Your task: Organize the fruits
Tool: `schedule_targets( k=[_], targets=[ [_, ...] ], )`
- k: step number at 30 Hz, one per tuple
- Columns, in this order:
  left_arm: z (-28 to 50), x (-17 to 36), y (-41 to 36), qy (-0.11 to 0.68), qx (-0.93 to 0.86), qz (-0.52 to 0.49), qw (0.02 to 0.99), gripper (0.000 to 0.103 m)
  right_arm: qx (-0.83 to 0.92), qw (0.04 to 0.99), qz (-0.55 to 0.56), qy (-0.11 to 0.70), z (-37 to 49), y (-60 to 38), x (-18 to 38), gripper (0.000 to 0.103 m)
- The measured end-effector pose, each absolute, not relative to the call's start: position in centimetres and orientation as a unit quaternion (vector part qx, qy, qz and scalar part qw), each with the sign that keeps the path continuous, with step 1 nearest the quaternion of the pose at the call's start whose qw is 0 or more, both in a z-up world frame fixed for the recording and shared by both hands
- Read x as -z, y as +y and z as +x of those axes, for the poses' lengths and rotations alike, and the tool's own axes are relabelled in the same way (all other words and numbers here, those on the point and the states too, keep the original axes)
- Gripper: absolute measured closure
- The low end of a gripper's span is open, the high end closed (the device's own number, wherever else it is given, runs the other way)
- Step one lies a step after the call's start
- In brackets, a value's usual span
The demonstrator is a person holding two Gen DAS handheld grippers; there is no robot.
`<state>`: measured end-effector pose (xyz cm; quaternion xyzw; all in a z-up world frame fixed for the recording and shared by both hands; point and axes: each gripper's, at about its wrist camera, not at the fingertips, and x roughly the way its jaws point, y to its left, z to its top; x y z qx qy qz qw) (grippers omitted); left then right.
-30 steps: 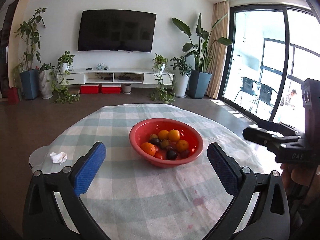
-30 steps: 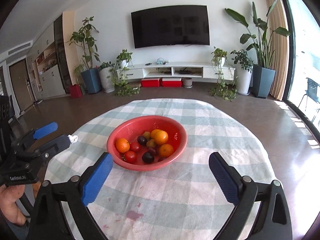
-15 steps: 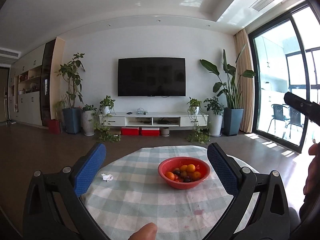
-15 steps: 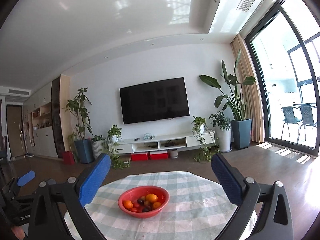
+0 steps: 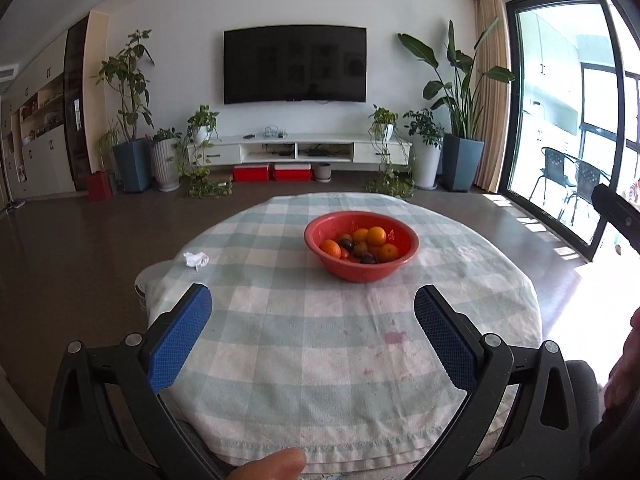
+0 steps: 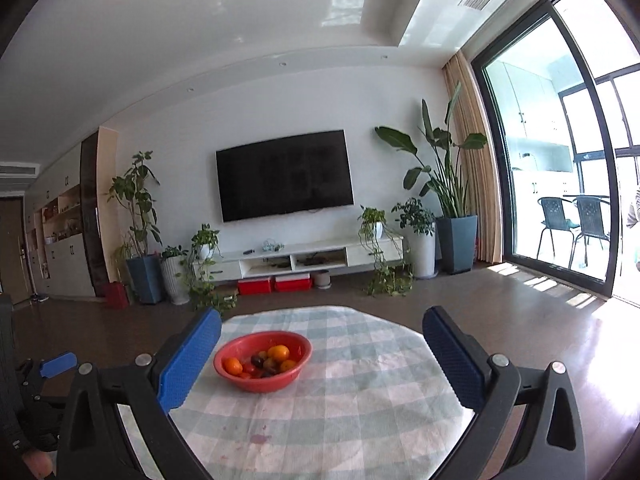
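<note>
Blue-padded fingers of the left gripper (image 5: pixel 312 336) now frame a lower view than half a second ago: the bowl, small and far in that earlier picture, sits larger and higher between the pads, though not as close as a second ago. The right wrist view has dipped too, showing less ceiling and more checked cloth than half a second before.

Both grippers hang in the air on the near side of the red bowl (image 5: pixel 361 251), well apart from it. The left gripper's jaws stand wide open, holding and touching nothing; a fingertip (image 5: pixel 272 465) shows at the bottom edge below it. The right gripper (image 6: pixel 322 350) is spread just as wide and is likewise empty, its left pad overlapping the bowl's rim only in line of sight.

Reddish stains (image 5: pixel 394 336) mark the green-and-white checked cloth on the round tabletop (image 5: pixel 280 360) on the near side of the bowl. The bowl stands on the cloth and holds the fruits: oranges (image 5: pixel 376 236), dark plums (image 5: pixel 367 257) and something red among them. To the left of the bowl lies a crumpled white tissue (image 5: pixel 196 259) near the tabletop's edge. Beyond the bowl, against the far wall, hang a dark television (image 5: pixel 295 65) and potted plants beside a low white cabinet.
</note>
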<state>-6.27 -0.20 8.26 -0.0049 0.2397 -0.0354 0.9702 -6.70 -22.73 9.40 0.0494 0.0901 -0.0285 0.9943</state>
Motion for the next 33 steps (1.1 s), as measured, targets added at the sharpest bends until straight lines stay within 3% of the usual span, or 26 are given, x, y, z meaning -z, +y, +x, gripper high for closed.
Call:
schedule_targets(
  k=[5, 13, 33],
  targets=[
    [-3.9, -4.8, 0.6, 0.298, 0.031, -0.023, 0.954, 0.0, 0.033, 0.988, 0.024, 0.148, -5.3, -21.4, -5.8, 0.0],
    [1.3, -1.4, 0.2, 0.329, 0.025, -0.007, 0.944, 0.0, 0.022, 0.979, 0.014, 0.2, -4.2, -20.5, -2.8, 0.0],
    [0.9, -0.4, 0.6, 0.341, 0.016, 0.0, 0.94, 0.0, 0.009, 0.971, 0.0, 0.24, -4.3, -19.1, -1.4, 0.0]
  ],
)
